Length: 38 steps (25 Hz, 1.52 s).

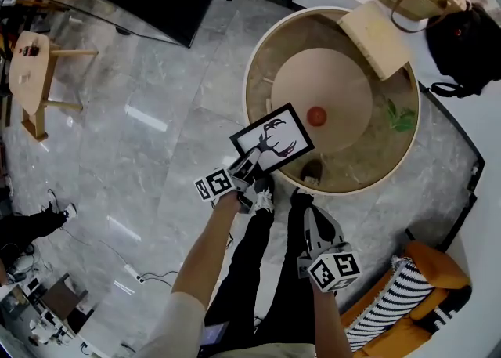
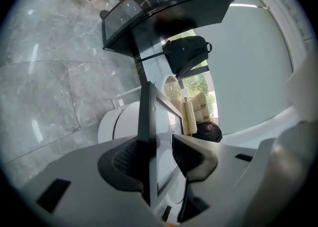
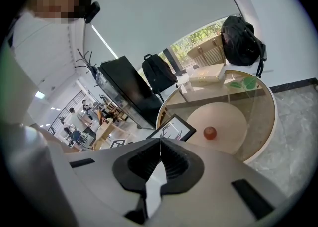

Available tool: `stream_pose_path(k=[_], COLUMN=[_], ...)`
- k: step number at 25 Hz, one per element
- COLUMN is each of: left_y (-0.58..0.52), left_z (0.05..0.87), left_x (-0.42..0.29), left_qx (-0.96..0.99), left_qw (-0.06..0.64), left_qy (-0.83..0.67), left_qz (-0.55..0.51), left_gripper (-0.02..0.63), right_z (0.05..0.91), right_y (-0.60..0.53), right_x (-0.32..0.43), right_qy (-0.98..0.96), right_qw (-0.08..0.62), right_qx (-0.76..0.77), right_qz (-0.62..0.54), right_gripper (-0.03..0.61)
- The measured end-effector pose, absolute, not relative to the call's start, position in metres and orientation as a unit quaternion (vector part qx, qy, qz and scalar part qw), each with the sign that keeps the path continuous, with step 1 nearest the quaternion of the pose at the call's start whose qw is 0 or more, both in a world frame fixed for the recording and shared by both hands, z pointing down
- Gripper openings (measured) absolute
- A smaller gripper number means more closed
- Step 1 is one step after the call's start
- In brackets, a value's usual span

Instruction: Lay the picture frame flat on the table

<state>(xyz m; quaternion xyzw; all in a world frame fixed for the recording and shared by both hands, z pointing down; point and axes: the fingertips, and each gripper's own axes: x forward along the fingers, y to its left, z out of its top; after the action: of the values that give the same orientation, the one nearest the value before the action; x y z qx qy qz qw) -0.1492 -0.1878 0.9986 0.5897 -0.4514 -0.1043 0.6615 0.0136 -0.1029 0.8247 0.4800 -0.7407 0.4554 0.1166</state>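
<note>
The picture frame point(image 1: 272, 139), black-edged with an antler drawing, lies on the round glass table point(image 1: 252, 59) at its near rim, one corner jutting past the edge. My left gripper point(image 1: 249, 164) is at that near corner. In the left gripper view the frame point(image 2: 147, 136) stands edge-on between the jaws point(image 2: 164, 144); the right pad is clear of the glass, so the jaws are open. My right gripper point(image 1: 301, 204) hangs lower, off the table by the person's legs, its jaws point(image 3: 160, 141) shut on nothing. From there the frame point(image 3: 173, 129) shows ahead.
A red ball point(image 1: 316, 116) rests on the table's pale inner disc. A wooden box point(image 1: 374, 37) and a green leaf point(image 1: 401, 117) lie at the far side. A black backpack point(image 1: 466, 43), an orange chair point(image 1: 407, 301) and a wooden stool point(image 1: 31, 74) stand around.
</note>
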Motion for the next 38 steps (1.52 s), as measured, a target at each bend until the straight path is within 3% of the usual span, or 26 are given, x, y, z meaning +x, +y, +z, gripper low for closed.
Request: stream_pose_path(k=[22,33,38], left_y=[-0.165,-0.152,-0.146], left_z=[0.965,0.828,0.76], left_x=[-0.204,-0.218,-0.223], left_qx=[0.612,0.705,0.722], left_qw=[0.642,0.579,0.56], left_qy=[-0.455,-0.409,-0.406], left_qz=[-0.084,-0.01,-0.028], left_gripper=[0.19,0.19,0.19], right_z=[0.816,0.778,0.741], right_y=[-0.089,-0.095,-0.092], right_x=[0.006,-0.026,-0.04], right_qy=[-0.746,-0.774,-0.788], right_qw=[0.118,0.159,0.172], right_qx=[0.479,0.439,0.419], right_qz=[0.447,0.428,0.418], right_gripper=[0.032,0.032,0.032])
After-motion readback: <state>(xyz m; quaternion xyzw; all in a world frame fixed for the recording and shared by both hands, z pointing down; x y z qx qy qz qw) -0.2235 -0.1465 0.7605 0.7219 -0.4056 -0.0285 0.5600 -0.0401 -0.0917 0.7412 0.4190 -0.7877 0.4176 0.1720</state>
